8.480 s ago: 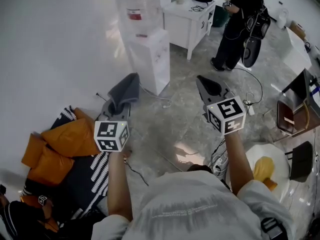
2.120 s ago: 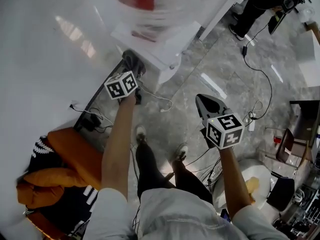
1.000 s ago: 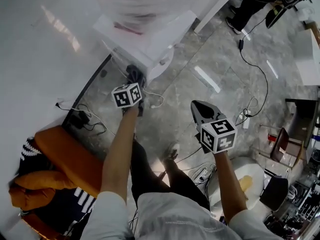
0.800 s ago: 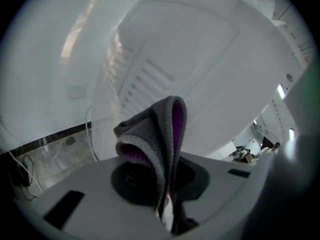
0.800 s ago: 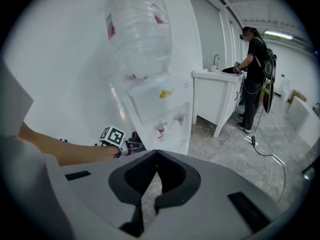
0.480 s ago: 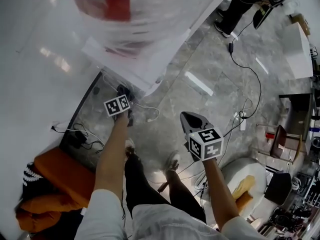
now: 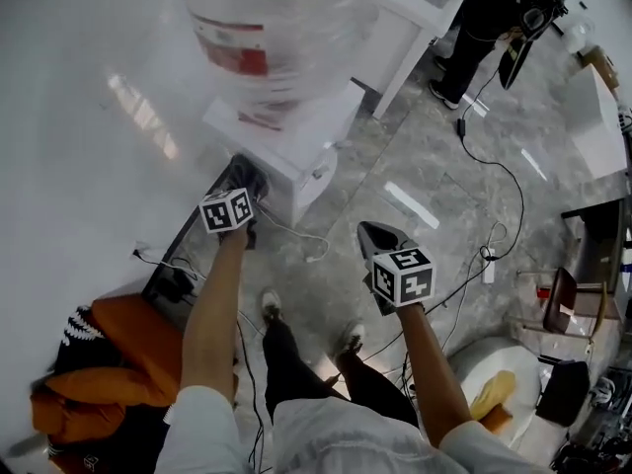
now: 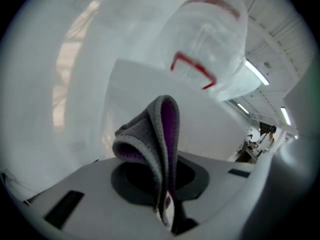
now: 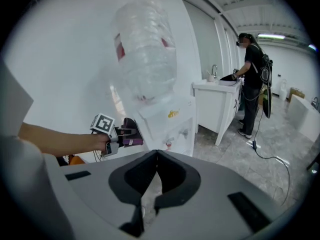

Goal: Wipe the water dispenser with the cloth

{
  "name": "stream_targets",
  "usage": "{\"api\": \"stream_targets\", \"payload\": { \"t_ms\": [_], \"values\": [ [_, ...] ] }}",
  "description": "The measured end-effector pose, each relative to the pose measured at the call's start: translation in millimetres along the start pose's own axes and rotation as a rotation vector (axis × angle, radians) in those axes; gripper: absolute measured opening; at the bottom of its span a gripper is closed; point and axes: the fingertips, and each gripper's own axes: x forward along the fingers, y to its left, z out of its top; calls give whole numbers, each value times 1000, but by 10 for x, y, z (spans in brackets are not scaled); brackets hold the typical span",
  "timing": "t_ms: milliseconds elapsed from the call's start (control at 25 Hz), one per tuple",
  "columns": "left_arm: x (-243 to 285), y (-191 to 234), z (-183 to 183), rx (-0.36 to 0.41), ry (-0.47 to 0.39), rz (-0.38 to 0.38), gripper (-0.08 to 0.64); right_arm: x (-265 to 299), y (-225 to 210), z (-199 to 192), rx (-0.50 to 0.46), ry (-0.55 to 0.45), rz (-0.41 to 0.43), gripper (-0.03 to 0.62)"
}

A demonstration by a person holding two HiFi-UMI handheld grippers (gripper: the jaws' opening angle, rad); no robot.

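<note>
The white water dispenser [image 7: 286, 146] carries a clear bottle [image 7: 281, 28] with a red label. My left gripper [image 7: 245, 184] is shut on a grey cloth [image 7: 249, 174] and holds it at the dispenser's lower left side. In the left gripper view the cloth [image 8: 152, 139], grey outside and purple inside, folds up out of the left gripper [image 8: 167, 184] in front of the dispenser's white wall [image 8: 145, 84]. My right gripper [image 7: 368, 231] hangs over the floor to the dispenser's right, shut and holding nothing. The right gripper [image 9: 156, 153] faces the dispenser [image 9: 170, 121] and the cloth [image 9: 131, 133].
Cables [image 7: 296, 237] and a black plug block [image 7: 178, 284] lie on the floor by the dispenser's base. Orange cushions [image 7: 128, 344] sit at the lower left. A person [image 7: 494, 18] stands by a white cabinet [image 7: 420, 13] beyond the dispenser. My feet [image 7: 267, 309] are below the grippers.
The head view has swung, so more of the bottle shows. My left gripper keeps the cloth at the dispenser's left side. The right gripper stays shut and apart.
</note>
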Motion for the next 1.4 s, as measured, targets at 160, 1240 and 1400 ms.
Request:
{"api": "stream_targets", "payload": {
  "t_ms": [160,1240,1400],
  "values": [
    [-708,-851,380,115,-64,-43,46,-564,33,427,-77,-95,27,14],
    [-3988,-3876,971,714,-458,108,46,-3403,615,1627,-543,-528,125,14],
    [-4112,-3948,930,759,-464,125,46,-3495,723,1619,-584,-541,125,14]
  ]
}}
